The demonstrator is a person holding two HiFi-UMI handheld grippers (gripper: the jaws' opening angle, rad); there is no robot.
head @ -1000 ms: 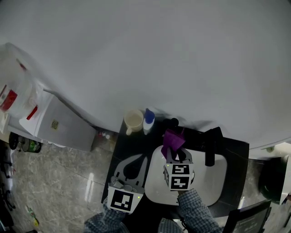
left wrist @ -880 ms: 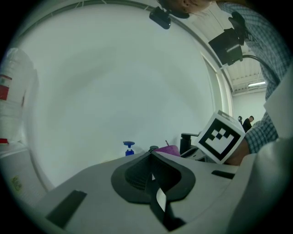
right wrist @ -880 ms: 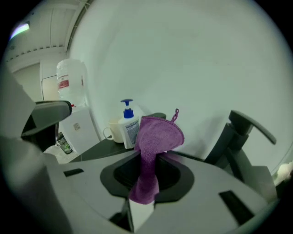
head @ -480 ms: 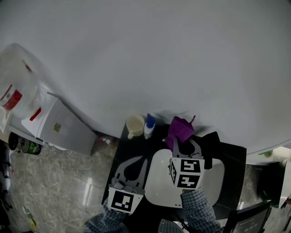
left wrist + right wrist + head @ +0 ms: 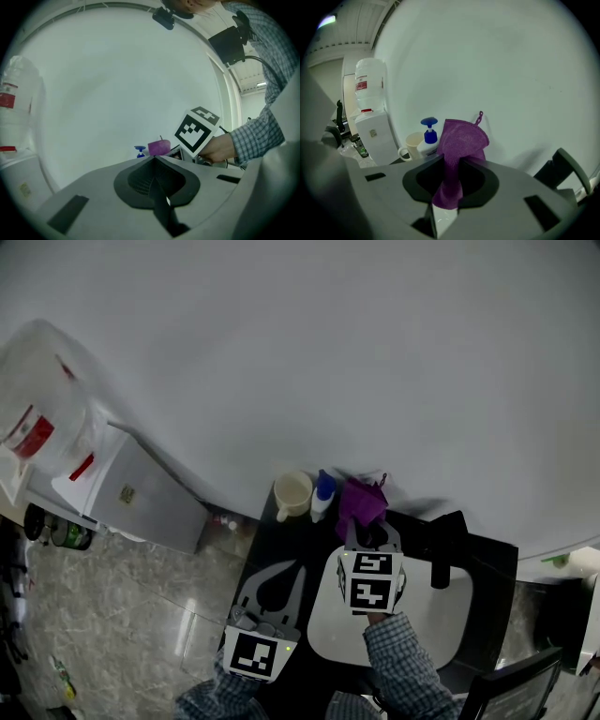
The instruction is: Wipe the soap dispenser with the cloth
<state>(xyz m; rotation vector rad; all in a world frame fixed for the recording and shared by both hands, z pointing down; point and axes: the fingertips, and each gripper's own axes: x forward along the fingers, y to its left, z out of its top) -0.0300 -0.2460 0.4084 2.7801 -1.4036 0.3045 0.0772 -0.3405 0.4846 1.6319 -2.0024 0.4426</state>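
The soap dispenser [image 5: 323, 491], a white bottle with a blue pump, stands on the black counter by the wall, next to a cream cup [image 5: 292, 493]. My right gripper [image 5: 367, 534] is shut on the purple cloth [image 5: 361, 502], which it holds upright just right of the dispenser. In the right gripper view the cloth [image 5: 460, 140] rises from the gripper [image 5: 449, 180] and overlaps the dispenser [image 5: 427, 139]; I cannot tell whether they touch. My left gripper [image 5: 281, 579] hangs over the counter's left part, shut and holding nothing [image 5: 155, 171].
A white basin [image 5: 427, 620] is set in the black counter [image 5: 267, 535], with a black faucet [image 5: 442, 540] behind it. A white water dispenser [image 5: 141, 498] with a bottle stands to the left on the tiled floor. The wall is close behind everything.
My right gripper carried the cloth from over the basin toward the wall, then left, closer to the soap dispenser. The left gripper has stayed where it was.
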